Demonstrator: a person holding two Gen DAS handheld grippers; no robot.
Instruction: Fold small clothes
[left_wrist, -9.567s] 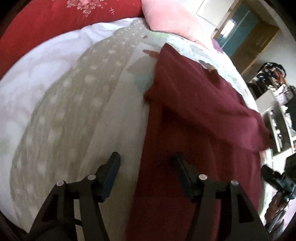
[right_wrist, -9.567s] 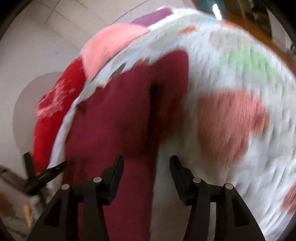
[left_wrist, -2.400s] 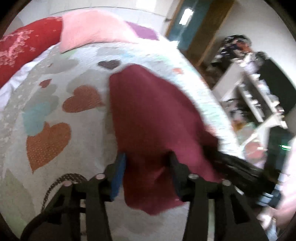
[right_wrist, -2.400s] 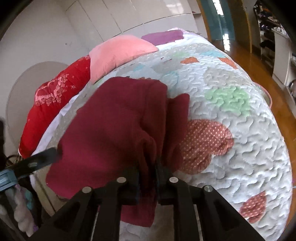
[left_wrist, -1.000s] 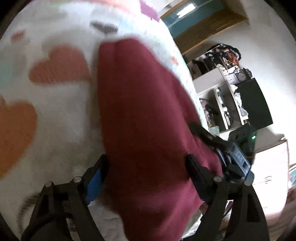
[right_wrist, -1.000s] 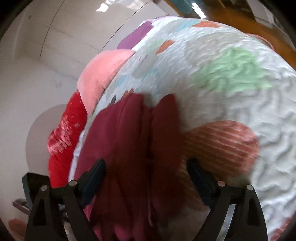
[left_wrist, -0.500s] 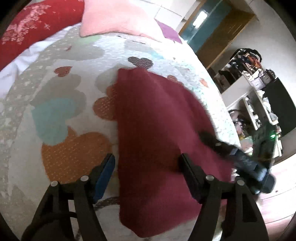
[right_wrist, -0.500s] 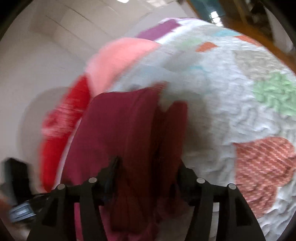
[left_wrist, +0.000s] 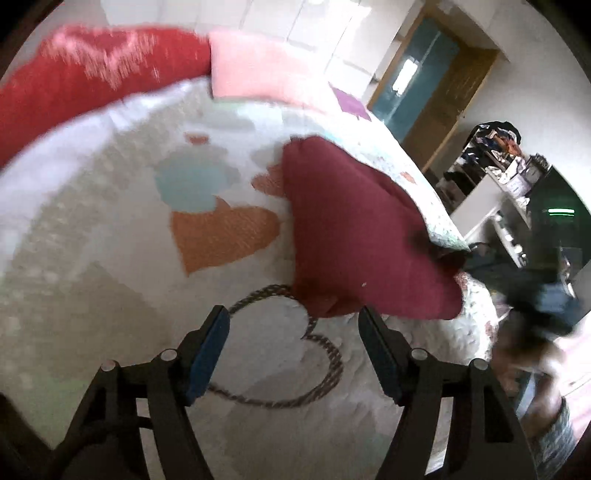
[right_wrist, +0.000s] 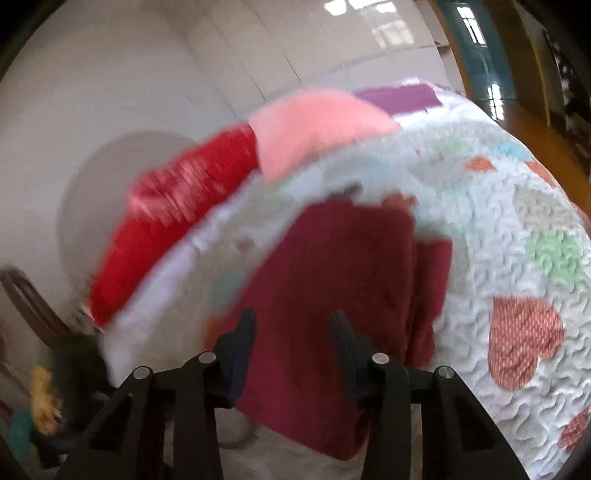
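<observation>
Folded maroon garment (left_wrist: 354, 229) on the heart-patterned quilt (left_wrist: 122, 288), both grippers spread and empty.

The garment (right_wrist: 332, 295) lies near the quilt's near right edge, a doubled layer showing along its right side in the right wrist view. The left gripper (left_wrist: 293, 349) hovers just short of its near hem, jaws wide, over a rope-outlined heart. The right gripper (right_wrist: 291, 339) hangs above the cloth, jaws apart, gripping nothing. A pink pillow (left_wrist: 258, 74) and a red pillow (left_wrist: 92, 70) sit at the far end; both views are motion-blurred.

Both wrist views close above bed, sharing maroon garment (left_wrist: 354, 229)
</observation>
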